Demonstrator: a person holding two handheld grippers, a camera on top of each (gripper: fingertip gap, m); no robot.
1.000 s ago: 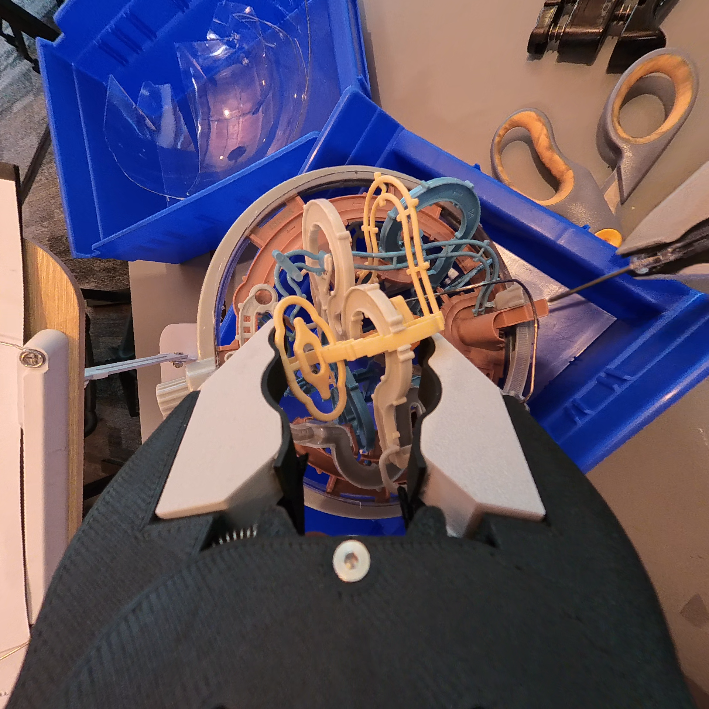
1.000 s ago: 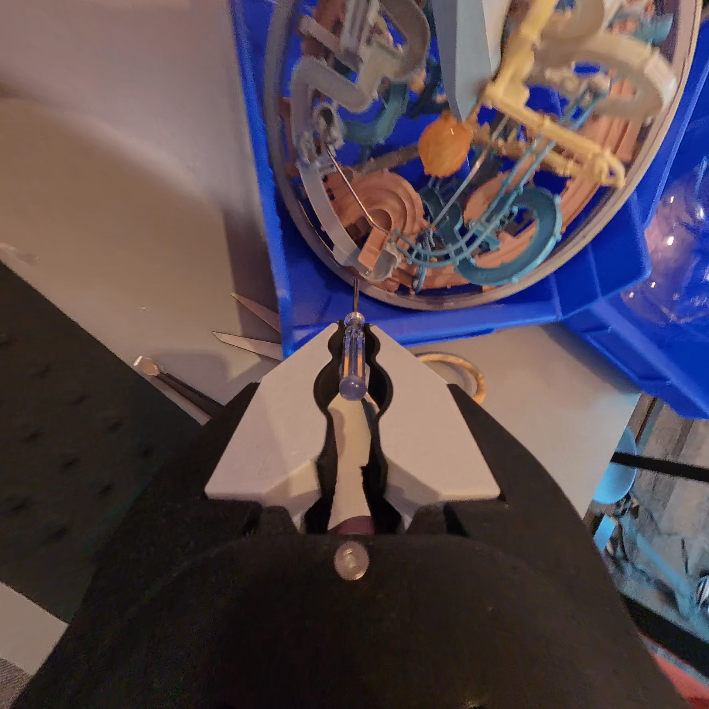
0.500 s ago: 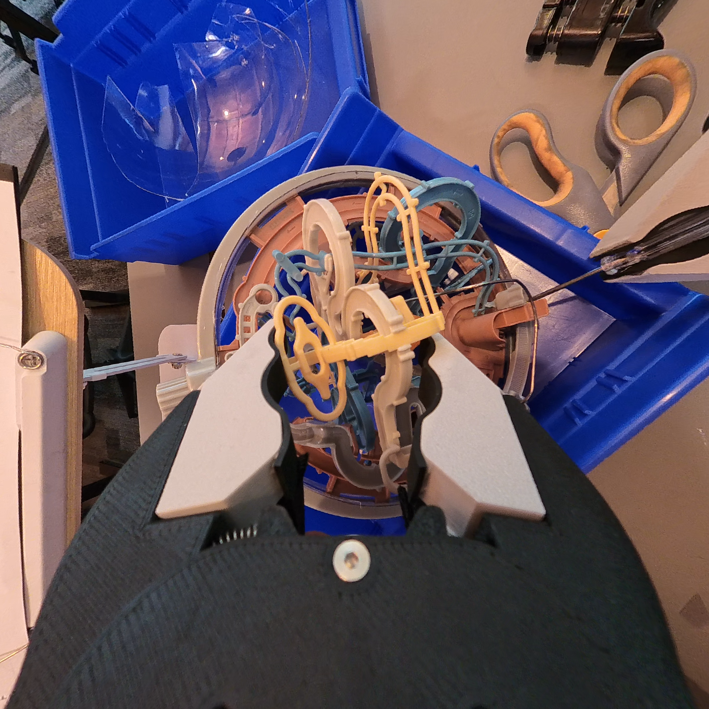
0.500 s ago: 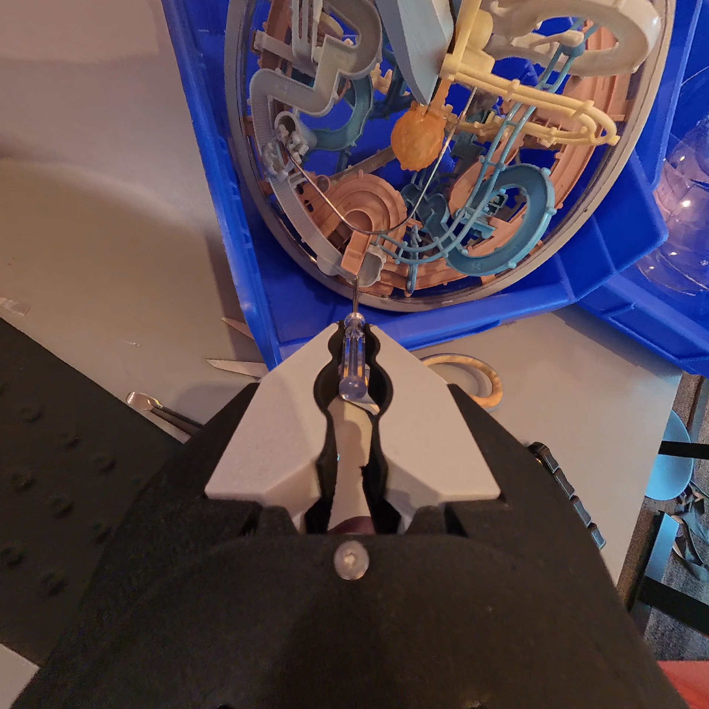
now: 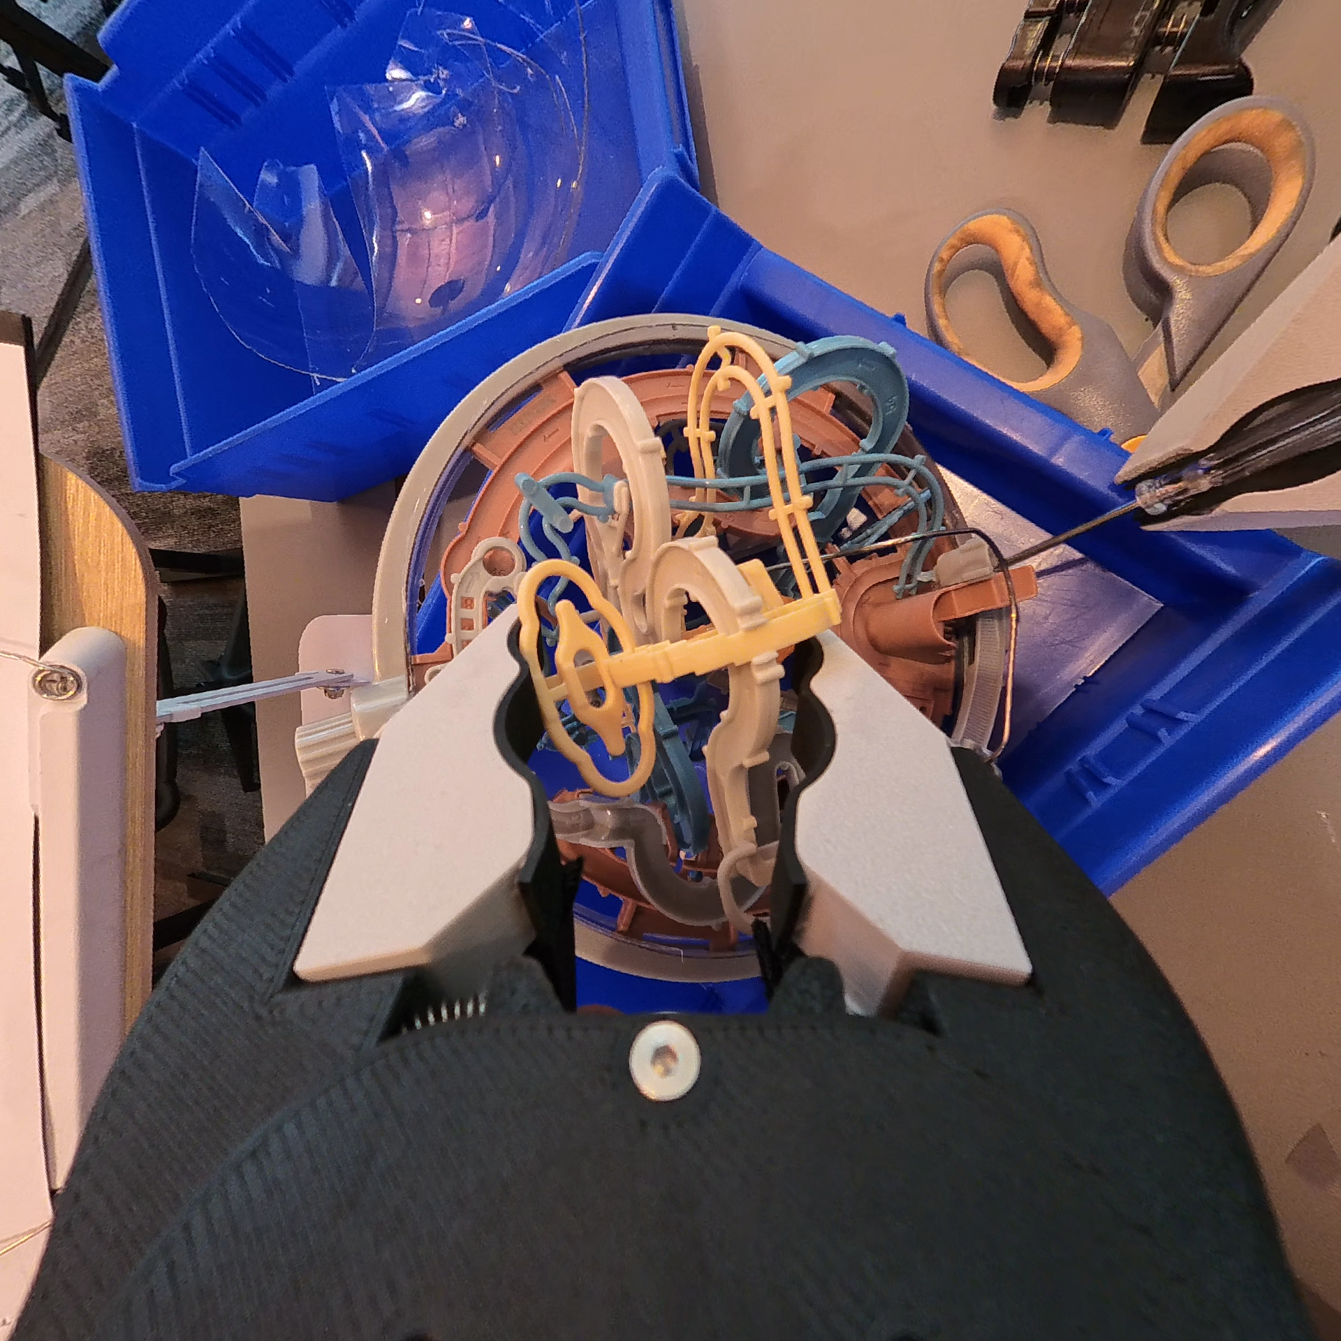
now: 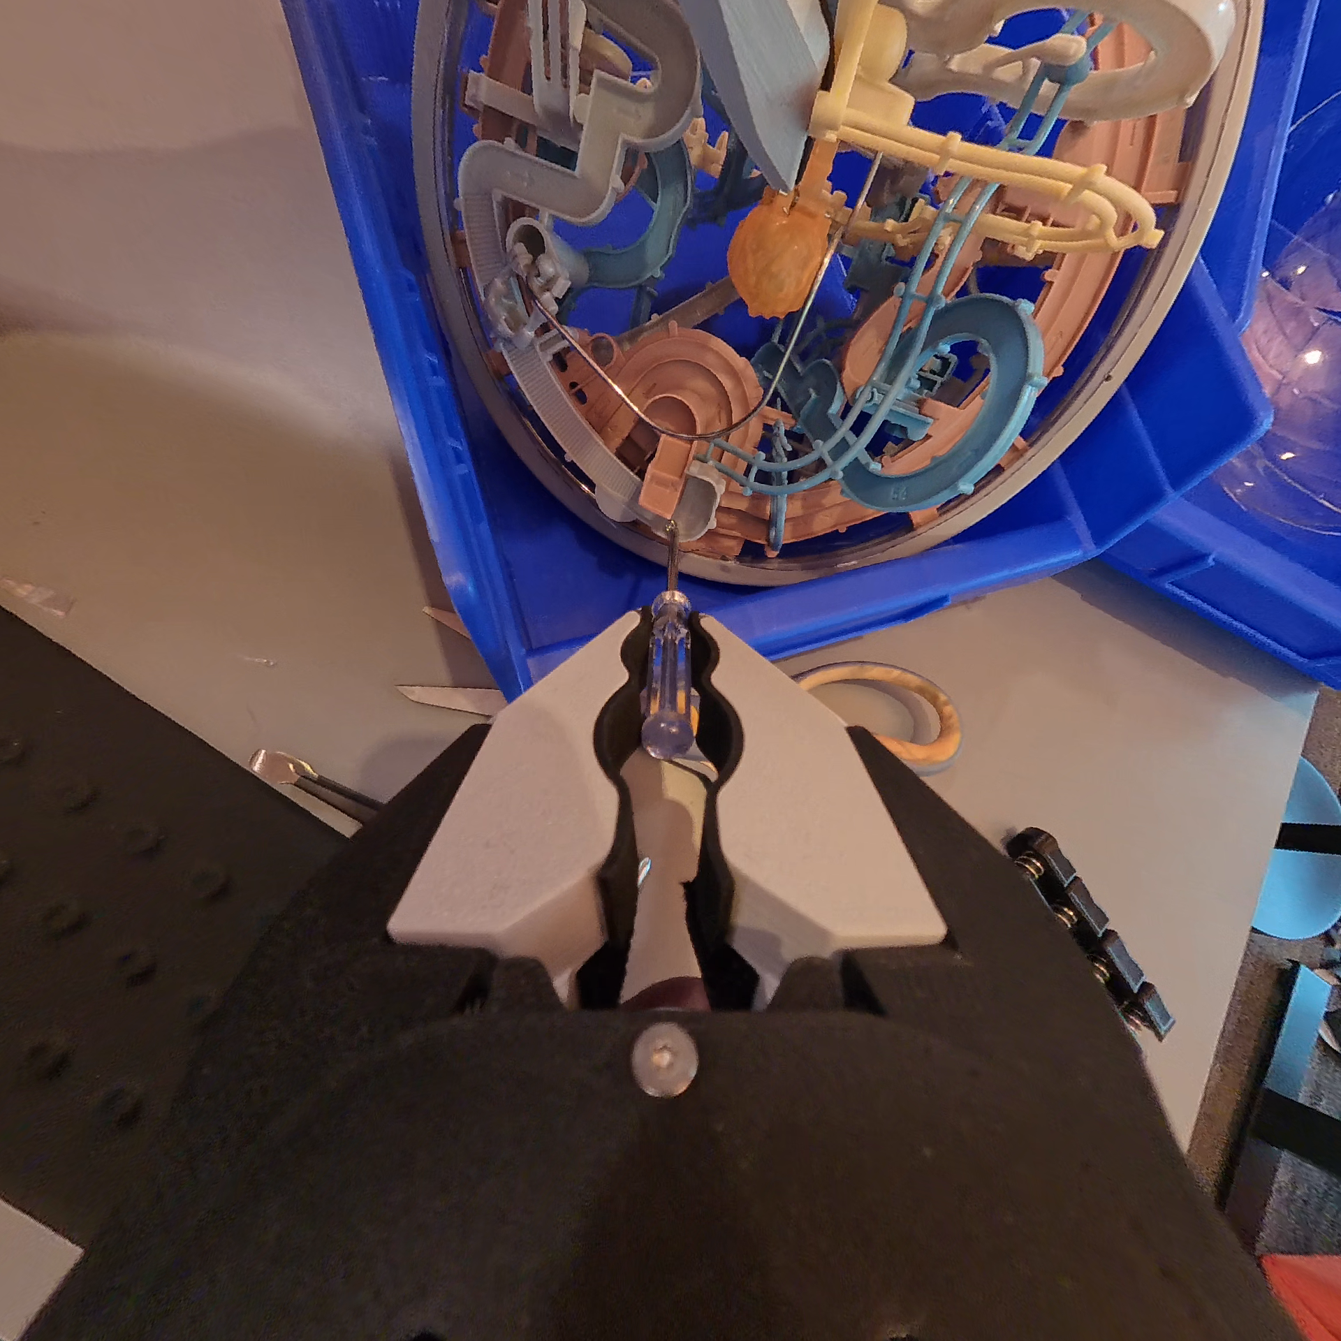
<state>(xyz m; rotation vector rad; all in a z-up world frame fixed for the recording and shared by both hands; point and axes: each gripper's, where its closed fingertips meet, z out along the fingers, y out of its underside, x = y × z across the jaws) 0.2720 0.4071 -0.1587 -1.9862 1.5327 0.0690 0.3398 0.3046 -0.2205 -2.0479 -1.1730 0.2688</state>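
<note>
A half-open maze ball (image 5: 726,508) with cream, yellow, blue and brown tracks sits in a blue bin (image 5: 1088,653). My left gripper (image 5: 667,638) is shut on the cream and yellow inner tracks, its fingers (image 5: 450,762) on either side of them. My right gripper (image 6: 669,617) is shut on a small screwdriver (image 6: 667,689) with a clear handle. The screwdriver's thin tip touches a brown and grey piece (image 6: 671,486) at the rim of the maze ball (image 6: 798,363). In the left wrist view the right gripper (image 5: 1161,493) comes in from the right.
A second blue bin (image 5: 145,290) behind holds clear dome halves (image 5: 399,218). Grey scissors with orange-lined handles (image 5: 1052,305) and a black clip-like tool (image 5: 1110,58) lie on the grey table. A wooden edge (image 5: 87,580) is at left. A black mat (image 6: 109,798) and tweezers (image 6: 290,769) lie at the right gripper's left.
My right gripper has moved in toward the maze ball, bringing the screwdriver tip up against the brown piece at its rim. My left gripper has held still.
</note>
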